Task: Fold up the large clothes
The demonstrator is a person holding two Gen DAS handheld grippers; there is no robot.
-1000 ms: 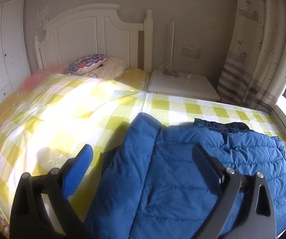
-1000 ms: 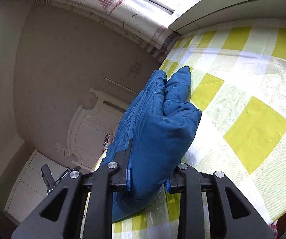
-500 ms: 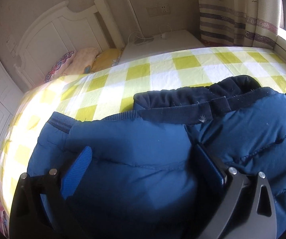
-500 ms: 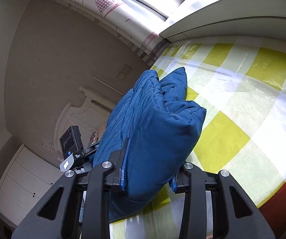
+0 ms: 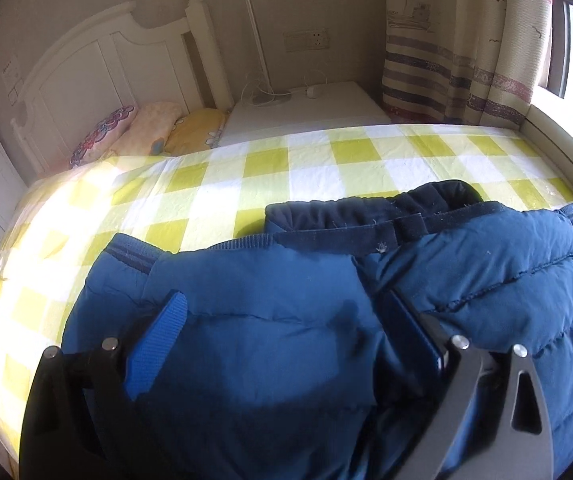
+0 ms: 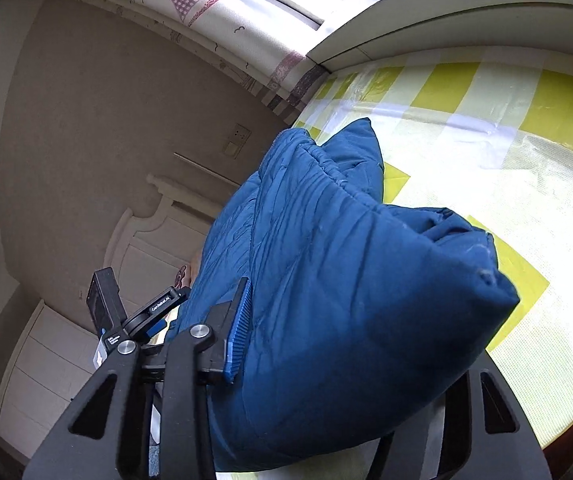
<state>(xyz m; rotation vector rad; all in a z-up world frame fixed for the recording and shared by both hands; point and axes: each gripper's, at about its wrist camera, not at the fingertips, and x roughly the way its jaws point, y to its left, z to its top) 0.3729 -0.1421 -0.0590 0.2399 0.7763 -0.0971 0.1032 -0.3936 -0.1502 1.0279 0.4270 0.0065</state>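
In the left wrist view, the blue puffy jacket (image 5: 286,340) lies on the bed (image 5: 306,168) with its yellow checks. A second ago the left tongs (image 5: 286,320) were over bare sheet; now they have moved over the jacket. They are spread wide, holding nothing.

In the right wrist view, the right tongs (image 6: 366,344) still squeeze a thick fold of the jacket (image 6: 346,280), lifted higher than before. I think the fold is being carried over.
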